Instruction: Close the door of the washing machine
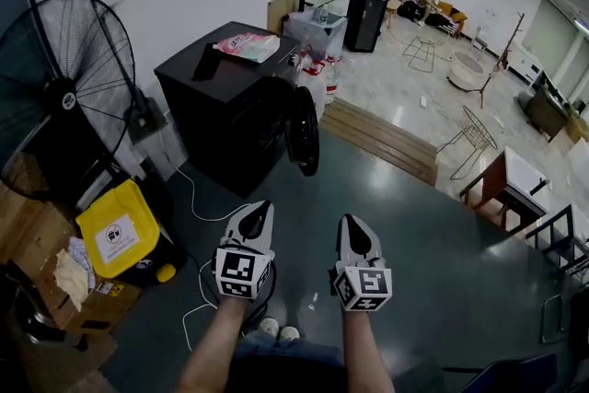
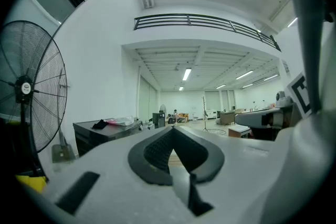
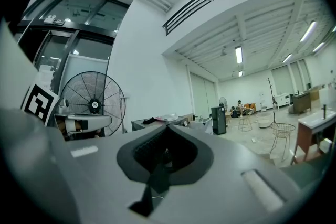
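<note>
Ahead of me, against the white wall, the washer [image 1: 230, 97] stands with its round door [image 1: 303, 132] open, edge-on to my view and well apart from both claws. I hold the left claw [image 1: 259, 214] and right claw [image 1: 353, 225] level and side by side over the dark floor, pointing toward the machine. Both pairs of jaws are pressed together with nothing between them. In my judgement that suits the job, since a push needs no grip. The door is untouched and the task is not begun. The next move calls for an approach, then one claw on the door's outer face. The fan [image 1: 55, 97] and yellow bin [image 1: 115, 230] stand to the left, off that path.
</note>
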Tool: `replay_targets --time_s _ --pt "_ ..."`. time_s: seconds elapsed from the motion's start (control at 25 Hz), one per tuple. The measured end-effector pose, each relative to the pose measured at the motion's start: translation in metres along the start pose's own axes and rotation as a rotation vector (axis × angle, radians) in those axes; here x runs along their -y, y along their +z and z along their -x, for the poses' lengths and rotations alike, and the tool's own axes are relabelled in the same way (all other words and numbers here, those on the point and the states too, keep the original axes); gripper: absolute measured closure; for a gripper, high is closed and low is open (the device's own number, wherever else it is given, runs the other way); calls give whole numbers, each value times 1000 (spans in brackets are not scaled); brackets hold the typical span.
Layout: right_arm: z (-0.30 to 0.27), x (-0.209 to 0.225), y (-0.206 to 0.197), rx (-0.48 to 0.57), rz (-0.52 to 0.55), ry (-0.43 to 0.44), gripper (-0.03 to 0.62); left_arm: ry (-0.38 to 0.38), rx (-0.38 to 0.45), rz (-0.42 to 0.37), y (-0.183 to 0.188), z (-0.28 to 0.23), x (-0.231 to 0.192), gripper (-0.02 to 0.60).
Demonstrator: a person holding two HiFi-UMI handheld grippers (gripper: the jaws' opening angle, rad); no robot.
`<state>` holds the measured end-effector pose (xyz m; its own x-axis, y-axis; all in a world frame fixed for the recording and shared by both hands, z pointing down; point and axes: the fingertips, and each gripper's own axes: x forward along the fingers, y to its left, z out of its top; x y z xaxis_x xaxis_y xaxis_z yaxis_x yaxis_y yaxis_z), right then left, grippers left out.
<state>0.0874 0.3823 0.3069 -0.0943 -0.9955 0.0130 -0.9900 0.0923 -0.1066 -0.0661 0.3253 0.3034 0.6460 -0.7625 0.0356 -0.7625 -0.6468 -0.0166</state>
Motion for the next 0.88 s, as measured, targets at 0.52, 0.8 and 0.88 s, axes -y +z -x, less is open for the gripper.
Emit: replay_targets --time_s 0.52,0.8,0.88 --pt "-9 -2 -4 -1 -28 20 536 -12 -1 0 -1 -8 -2 577" --pt "-19 -2 -11 -26 -41 31 484 -11 -6 10 -3 -15 -9 577" --pt "-24 -4 -14 -32 -44 36 479 -11 -7 13 -5 -17 -13 577"
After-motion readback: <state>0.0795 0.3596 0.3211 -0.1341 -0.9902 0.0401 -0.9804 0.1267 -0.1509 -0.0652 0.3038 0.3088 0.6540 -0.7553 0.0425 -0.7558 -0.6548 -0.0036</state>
